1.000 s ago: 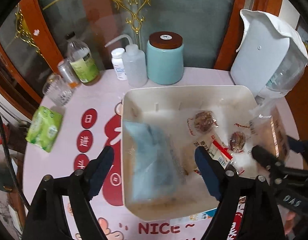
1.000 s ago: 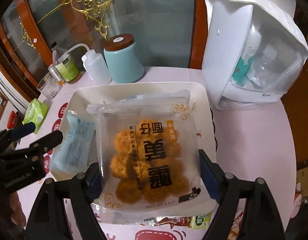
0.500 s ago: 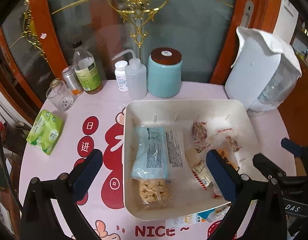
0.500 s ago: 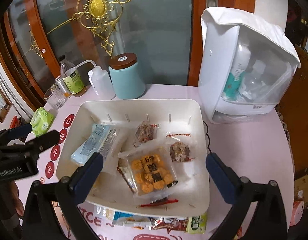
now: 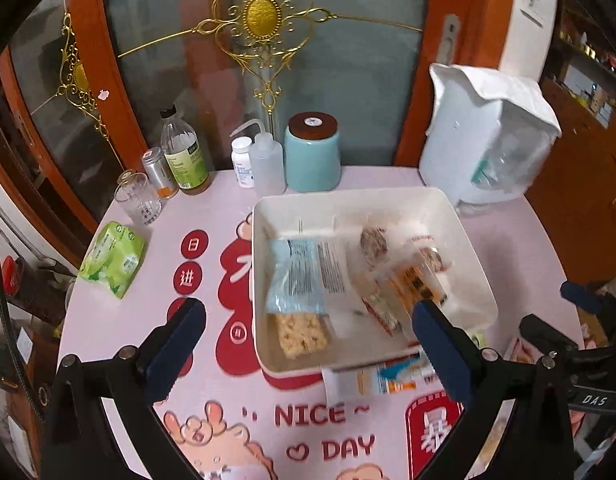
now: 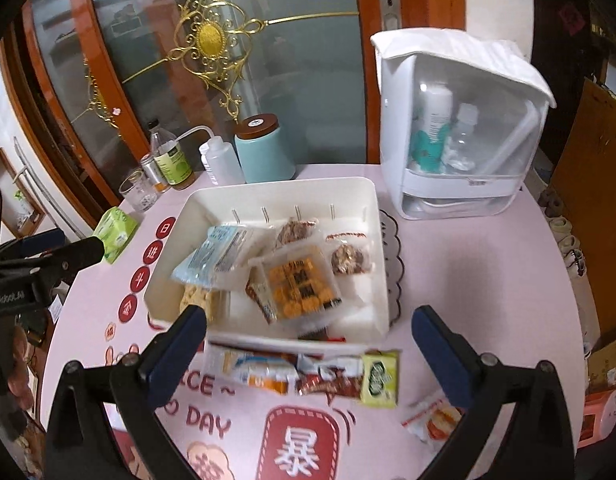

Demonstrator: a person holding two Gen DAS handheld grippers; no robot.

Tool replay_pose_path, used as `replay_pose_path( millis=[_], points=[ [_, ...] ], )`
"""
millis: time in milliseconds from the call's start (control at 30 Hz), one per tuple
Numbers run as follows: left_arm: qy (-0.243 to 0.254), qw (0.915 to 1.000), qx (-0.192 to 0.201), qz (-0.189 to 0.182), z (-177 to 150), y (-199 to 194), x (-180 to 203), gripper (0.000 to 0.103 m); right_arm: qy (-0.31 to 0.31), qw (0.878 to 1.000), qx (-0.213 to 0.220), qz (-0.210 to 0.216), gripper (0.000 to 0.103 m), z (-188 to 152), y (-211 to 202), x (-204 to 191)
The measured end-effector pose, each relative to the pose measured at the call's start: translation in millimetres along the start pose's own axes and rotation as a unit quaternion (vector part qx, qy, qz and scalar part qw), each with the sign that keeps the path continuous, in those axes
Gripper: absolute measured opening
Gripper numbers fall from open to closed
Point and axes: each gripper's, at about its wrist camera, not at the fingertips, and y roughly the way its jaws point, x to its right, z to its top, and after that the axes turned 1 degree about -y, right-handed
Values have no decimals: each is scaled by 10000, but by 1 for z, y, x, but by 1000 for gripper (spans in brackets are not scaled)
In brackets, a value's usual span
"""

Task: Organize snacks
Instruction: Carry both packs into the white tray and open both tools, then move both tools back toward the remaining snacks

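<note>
A white bin stands on the pink table. In it lie a blue-topped cracker packet, an orange biscuit packet and two small brown wrapped sweets. More snack packets and a green sachet lie on the table in front of the bin. My left gripper hovers above the bin's near edge, open and empty. My right gripper hangs over the loose packets, open and empty.
Behind the bin stand a teal jar, a squeeze bottle, a vinegar bottle, a can and a glass. A white cosmetics case sits at the back right. A green tissue pack lies at left.
Both grippers opened wide and let go: the blue packet and the orange biscuit packet now lie in the bin. Both grippers then rose and drew back toward the table's front.
</note>
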Motion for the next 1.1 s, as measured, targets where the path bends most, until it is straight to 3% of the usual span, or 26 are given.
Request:
replay_pose_path(
  millis=[167,333,467,600,733,933,1100],
  points=[
    [232,9996,-98,-89,-24,-21,17,102,-200,9997,140,-62,103,-27,-39,9],
    [732,9971,153,111,-49,-43,45,102,-265,9995,113,-126,103,-56,-68,22],
    [1098,9938,149,-20,-66,-50,68,102,-239,9995,8,-206,103,-81,-85,36],
    [1427,9895,80,-232,-85,-53,93,102,-352,9976,74,-586,103,-110,-98,46],
    [1740,9838,-76,-438,-103,-50,118,102,-509,9956,93,-786,103,-142,-103,52],
    [2156,9749,-162,-539,-123,-41,158,102,-456,9971,-153,-583,102,-190,-86,66],
    [2315,9700,-516,-543,-133,-16,178,102,-300,9979,-424,-374,102,-224,-66,71]
  ],
)
